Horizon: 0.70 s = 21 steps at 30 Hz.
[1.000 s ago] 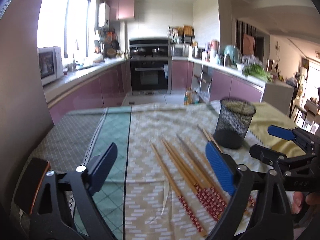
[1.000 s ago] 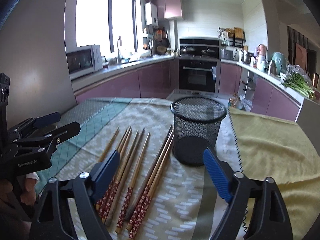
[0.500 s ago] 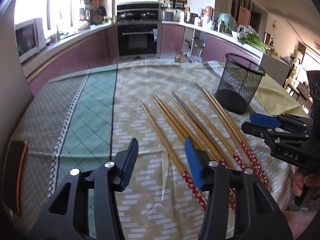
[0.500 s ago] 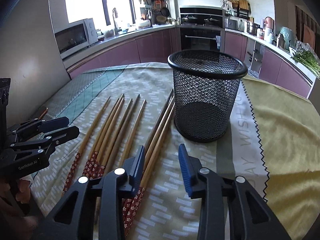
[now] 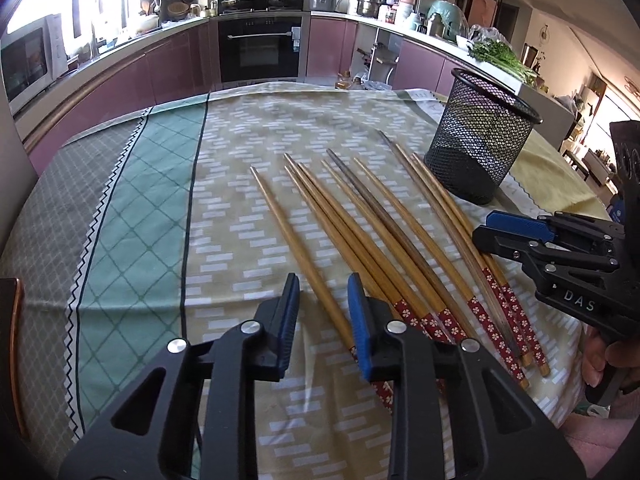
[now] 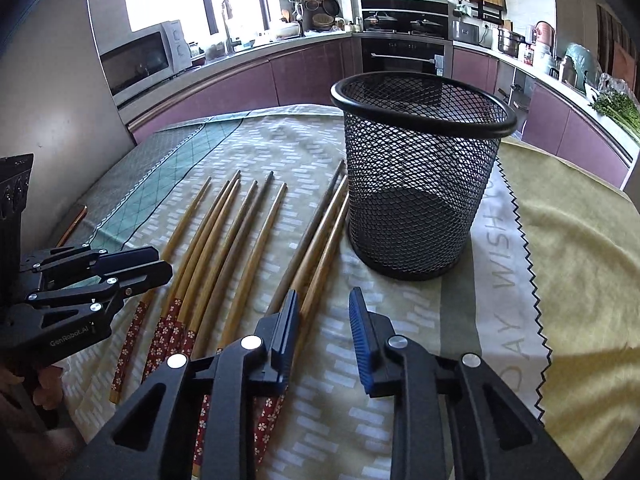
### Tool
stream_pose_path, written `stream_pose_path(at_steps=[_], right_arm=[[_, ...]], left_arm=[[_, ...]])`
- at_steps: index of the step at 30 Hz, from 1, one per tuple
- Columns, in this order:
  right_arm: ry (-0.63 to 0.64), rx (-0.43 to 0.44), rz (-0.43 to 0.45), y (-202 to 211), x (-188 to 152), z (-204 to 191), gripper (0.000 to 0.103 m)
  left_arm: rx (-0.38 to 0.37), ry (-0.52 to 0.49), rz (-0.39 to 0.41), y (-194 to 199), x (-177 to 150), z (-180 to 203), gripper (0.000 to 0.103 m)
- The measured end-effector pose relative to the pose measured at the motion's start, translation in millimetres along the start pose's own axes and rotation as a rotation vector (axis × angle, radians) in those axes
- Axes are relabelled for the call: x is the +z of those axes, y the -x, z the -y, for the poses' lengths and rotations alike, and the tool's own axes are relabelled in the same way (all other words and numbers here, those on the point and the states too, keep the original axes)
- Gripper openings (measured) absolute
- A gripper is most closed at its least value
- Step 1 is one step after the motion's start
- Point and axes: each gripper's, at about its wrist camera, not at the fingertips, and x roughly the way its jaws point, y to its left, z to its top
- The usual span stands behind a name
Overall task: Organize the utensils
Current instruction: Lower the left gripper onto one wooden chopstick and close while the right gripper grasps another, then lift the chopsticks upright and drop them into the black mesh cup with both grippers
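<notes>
A phone (image 5: 14,356) is lying at the far left edge of the surface (image 5: 132,216), on the grey part of the cloth. Near the middle, the left gripper (image 5: 323,312) is hovering low over the cloth with its fingers (image 5: 289,312) narrowed to a small gap, and the leftmost chopstick (image 5: 296,248) is running between them; whether they are touching it cannot be told. To the right of that stick, the other chopsticks (image 5: 384,236) are lying side by side, bare tips pointing far, red flowered ends near. Three of them are lying just beside the mesh cup (image 5: 476,148).

In the right wrist view, the same chopsticks (image 6: 224,248) are fanning across the left half of the cloth. The right gripper (image 6: 324,332) is hanging over the near end of the rightmost sticks, its fingers (image 6: 362,340) standing a little apart and holding nothing. The cup (image 6: 420,176) is standing upright and empty on the surface (image 6: 500,264), just beyond this gripper and right of the sticks.
</notes>
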Motion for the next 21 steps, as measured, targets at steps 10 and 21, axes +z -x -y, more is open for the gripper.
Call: stream_pose_path(at_steps=[10, 21], right_arm=[[-0.008, 0.028, -0.025, -9.7, 5.6, 3.2, 0.009], [-0.017, 0.108, 0.034, 14.4, 10.4, 3.4, 0.006]], left_arm=[[0.001, -0.002, -0.007, -16.1, 15.6, 1.4, 0.014], [-0.027, 0.038, 0.034, 2.3, 18.0, -4.3, 0.007]])
